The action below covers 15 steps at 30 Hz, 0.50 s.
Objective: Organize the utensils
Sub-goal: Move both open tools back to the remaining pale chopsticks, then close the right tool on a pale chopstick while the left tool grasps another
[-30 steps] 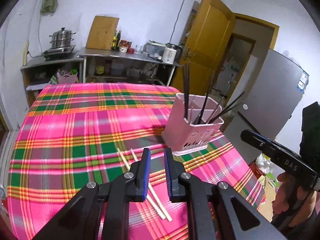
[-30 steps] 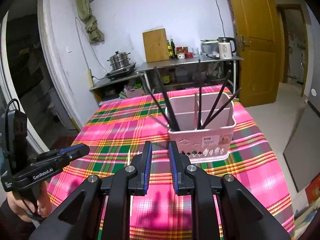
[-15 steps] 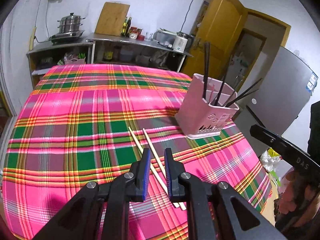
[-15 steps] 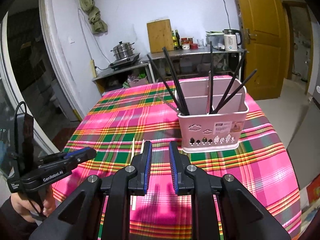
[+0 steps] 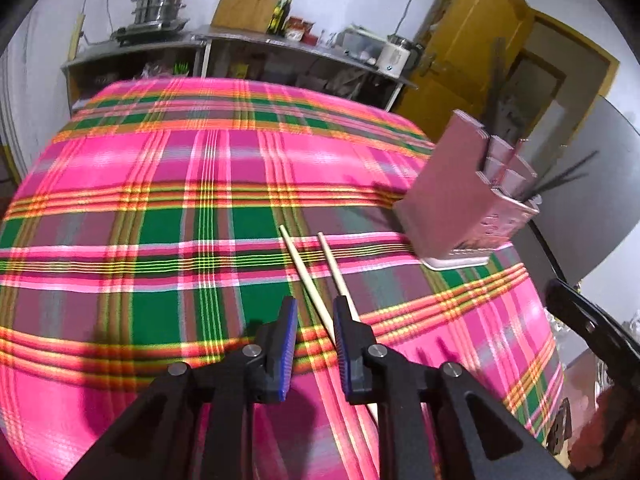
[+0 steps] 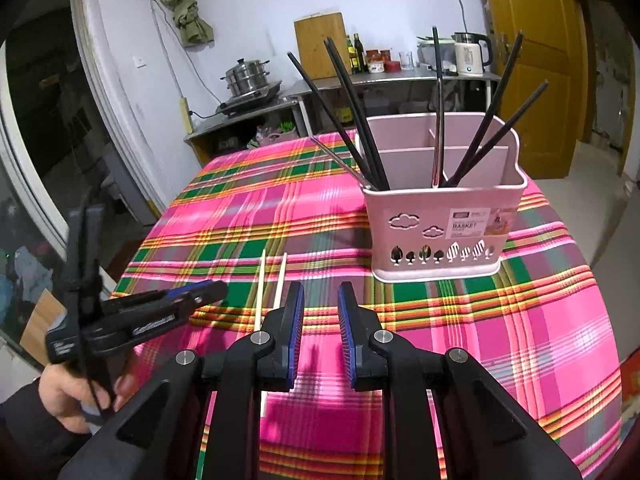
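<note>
Two pale wooden chopsticks lie loose on the plaid tablecloth, side by side, not yet put away.

Left wrist view: my left gripper hovers low over their near ends, fingers spread with a gap between the blue pads, nothing pinched. One stick runs into the gap; the other passes just under the right-hand finger. The pink utensil basket stands to the right beyond the sticks' far tips, apart from them. Its contents are blurred here; dark rods show above the rim.

Right wrist view: my right gripper is also spread and empty, above the cloth, pointing between the chopsticks and the basket. The divided basket holds several black chopsticks, leaning outward at different angles, plus what look like metal ones near the centre. The left gripper comes in from the left, close to the pale pair.

Judgement: the step in hand is the pick-up of the pale pair. Next move calls for lowering, centring both sticks between the pads, then closing; one could slip out.
</note>
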{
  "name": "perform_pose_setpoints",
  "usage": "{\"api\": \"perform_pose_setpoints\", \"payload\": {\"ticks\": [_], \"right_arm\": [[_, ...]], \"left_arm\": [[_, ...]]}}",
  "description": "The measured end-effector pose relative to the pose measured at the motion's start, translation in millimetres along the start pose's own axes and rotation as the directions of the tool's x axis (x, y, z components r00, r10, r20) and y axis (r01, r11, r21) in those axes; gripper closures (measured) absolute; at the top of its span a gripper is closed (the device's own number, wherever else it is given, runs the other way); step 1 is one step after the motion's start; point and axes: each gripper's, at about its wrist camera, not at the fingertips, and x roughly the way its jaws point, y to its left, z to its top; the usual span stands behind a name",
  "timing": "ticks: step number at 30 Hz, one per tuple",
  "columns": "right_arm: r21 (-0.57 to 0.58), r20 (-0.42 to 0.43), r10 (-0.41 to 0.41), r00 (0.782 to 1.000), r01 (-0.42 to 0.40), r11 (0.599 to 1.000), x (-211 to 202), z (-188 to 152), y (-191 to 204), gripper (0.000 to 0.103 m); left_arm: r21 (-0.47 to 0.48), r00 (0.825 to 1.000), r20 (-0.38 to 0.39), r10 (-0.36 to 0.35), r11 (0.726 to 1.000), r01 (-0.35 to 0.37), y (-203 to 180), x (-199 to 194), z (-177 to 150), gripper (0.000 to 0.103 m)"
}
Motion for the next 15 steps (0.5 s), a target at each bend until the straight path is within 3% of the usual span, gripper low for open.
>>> {"api": "perform_pose_setpoints", "payload": {"ticks": [9,15], "right_arm": [[0.022,-0.036,-0.001,0.999,0.002,1.0,19,-1,-11,0.085],[0.026,-0.054,0.002,0.999,0.0,1.0,32,0,-12,0.085]], "left_arm": [[-0.02,0.998,-0.039,0.041,0.999,-0.042,3,43,17,0.085],[0.036,0.997,-0.029,0.074,0.997,-0.073,-4,54,17,0.085]]}}
